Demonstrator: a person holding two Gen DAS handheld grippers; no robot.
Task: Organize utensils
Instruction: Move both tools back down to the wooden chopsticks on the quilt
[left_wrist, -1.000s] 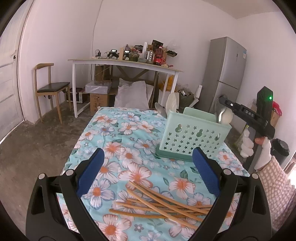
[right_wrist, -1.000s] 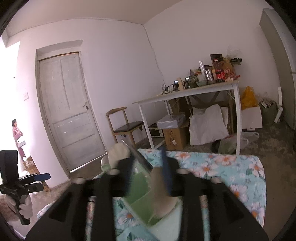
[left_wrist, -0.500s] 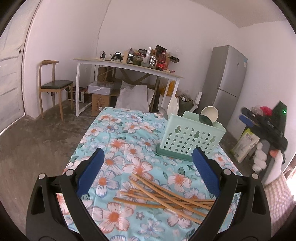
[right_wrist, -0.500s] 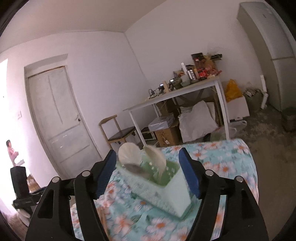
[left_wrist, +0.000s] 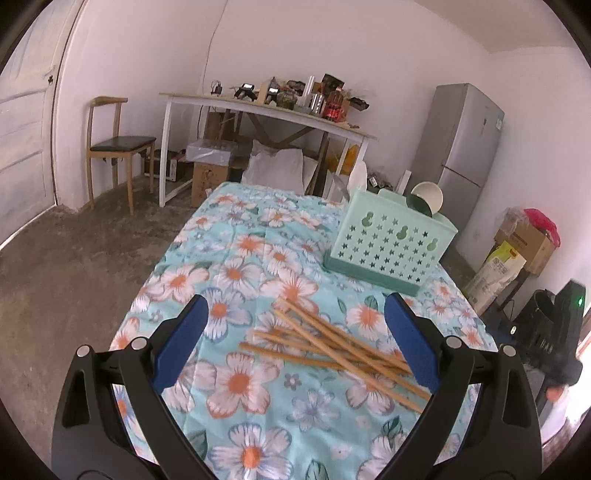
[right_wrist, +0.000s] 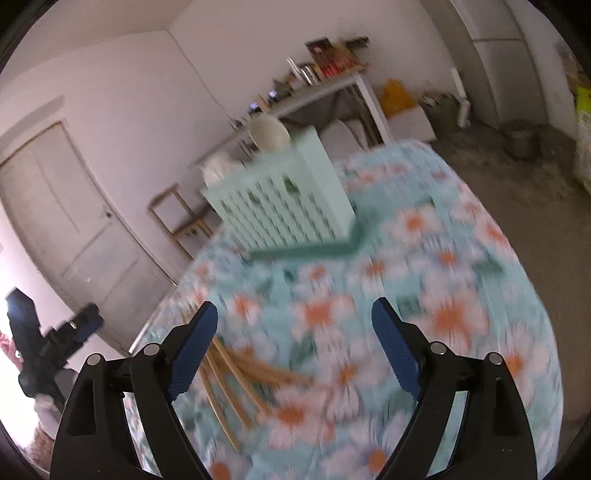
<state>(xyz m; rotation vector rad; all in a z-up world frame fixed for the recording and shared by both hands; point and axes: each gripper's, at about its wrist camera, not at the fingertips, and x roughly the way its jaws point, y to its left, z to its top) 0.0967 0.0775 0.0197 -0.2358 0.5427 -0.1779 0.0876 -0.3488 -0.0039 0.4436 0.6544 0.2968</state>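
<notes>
Jaws of right tool opening, empty; left tool gapes wide above chopsticks, untouched.

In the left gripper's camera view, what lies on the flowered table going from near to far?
Left gripper → wooden chopsticks → mint-green basket → cream ladle sticking out of it.

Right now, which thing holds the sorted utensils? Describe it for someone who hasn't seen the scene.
On the floral tablecloth, past the loose chopsticks, stands the mint-green basket. Its wall is punched with star cut-outs, and a white spoon sticks up from it.
</notes>
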